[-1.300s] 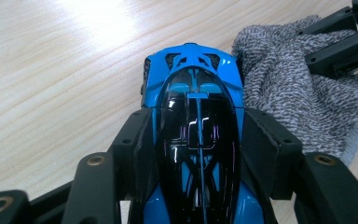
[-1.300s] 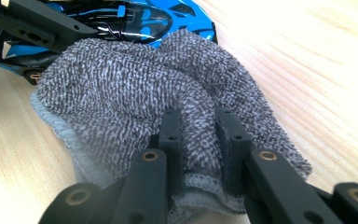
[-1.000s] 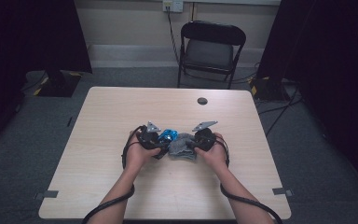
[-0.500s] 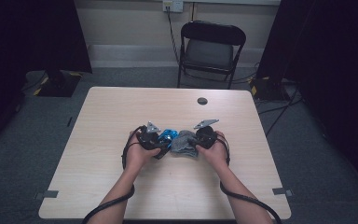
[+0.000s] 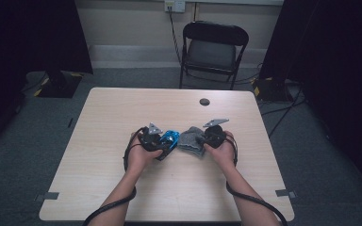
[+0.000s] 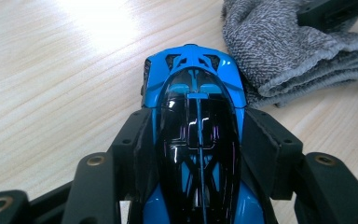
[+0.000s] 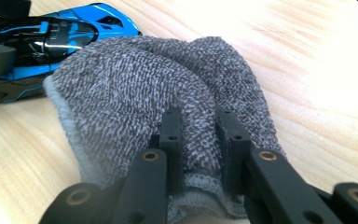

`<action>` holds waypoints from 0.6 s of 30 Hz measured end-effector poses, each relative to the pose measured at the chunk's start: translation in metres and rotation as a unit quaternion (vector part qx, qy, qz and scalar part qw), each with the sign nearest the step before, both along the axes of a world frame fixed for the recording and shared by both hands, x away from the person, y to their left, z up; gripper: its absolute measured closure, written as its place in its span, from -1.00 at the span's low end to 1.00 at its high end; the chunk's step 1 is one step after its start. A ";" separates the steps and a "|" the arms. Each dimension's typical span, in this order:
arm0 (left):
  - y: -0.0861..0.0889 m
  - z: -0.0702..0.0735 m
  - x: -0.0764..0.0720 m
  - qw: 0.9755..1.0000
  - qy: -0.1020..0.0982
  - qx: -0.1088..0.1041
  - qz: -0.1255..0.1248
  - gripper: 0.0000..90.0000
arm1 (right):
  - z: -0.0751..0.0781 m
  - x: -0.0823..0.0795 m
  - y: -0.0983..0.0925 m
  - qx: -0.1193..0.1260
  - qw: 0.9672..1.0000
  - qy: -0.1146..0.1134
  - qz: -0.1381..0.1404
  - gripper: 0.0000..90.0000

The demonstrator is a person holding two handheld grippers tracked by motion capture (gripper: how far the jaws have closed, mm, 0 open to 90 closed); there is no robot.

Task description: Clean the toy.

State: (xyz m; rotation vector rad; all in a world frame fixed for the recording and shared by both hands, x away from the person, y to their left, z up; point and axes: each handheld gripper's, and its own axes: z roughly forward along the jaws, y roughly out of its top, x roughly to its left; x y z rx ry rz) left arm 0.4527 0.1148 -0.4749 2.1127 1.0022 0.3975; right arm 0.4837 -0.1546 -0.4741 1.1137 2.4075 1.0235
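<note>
a blue toy car (image 6: 193, 121) is clamped by the left gripper (image 6: 196, 154); a grey cloth (image 7: 168, 93) is pinched by the right gripper (image 7: 199, 140).

High view looks down; both gripper views (close) share the cloth (image 6: 289, 51)

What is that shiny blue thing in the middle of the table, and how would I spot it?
On the pale wooden table, look near its middle, between the person's two hands. There the left claw grips a glossy blue and black toy car by its sides. Beside it lies a soft grey cloth; the car alone is hard and shiny.
</note>
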 end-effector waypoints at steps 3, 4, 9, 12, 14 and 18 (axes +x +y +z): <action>0.001 -0.001 0.000 1.000 -0.002 -0.003 -0.002 -0.01 | 0.003 -0.007 -0.001 0.008 1.000 -0.006 0.014 0.67; 0.001 -0.001 0.000 1.000 -0.004 -0.002 -0.002 -0.01 | 0.004 -0.009 -0.001 0.012 1.000 -0.008 0.018 0.66; 0.002 -0.001 -0.001 1.000 -0.001 -0.005 0.000 -0.01 | 0.011 -0.029 -0.001 0.041 0.998 -0.006 0.044 0.66; 0.002 -0.001 -0.001 1.000 -0.001 -0.007 0.001 -0.01 | 0.015 -0.044 0.001 0.048 0.997 -0.008 0.065 0.66; 0.001 -0.001 0.000 1.000 -0.003 -0.006 0.000 -0.01 | 0.016 -0.055 0.003 0.044 0.996 -0.013 0.079 0.66; 0.000 0.000 0.000 1.000 0.000 0.000 0.001 -0.01 | 0.015 -0.071 0.005 0.036 0.995 -0.012 0.090 0.65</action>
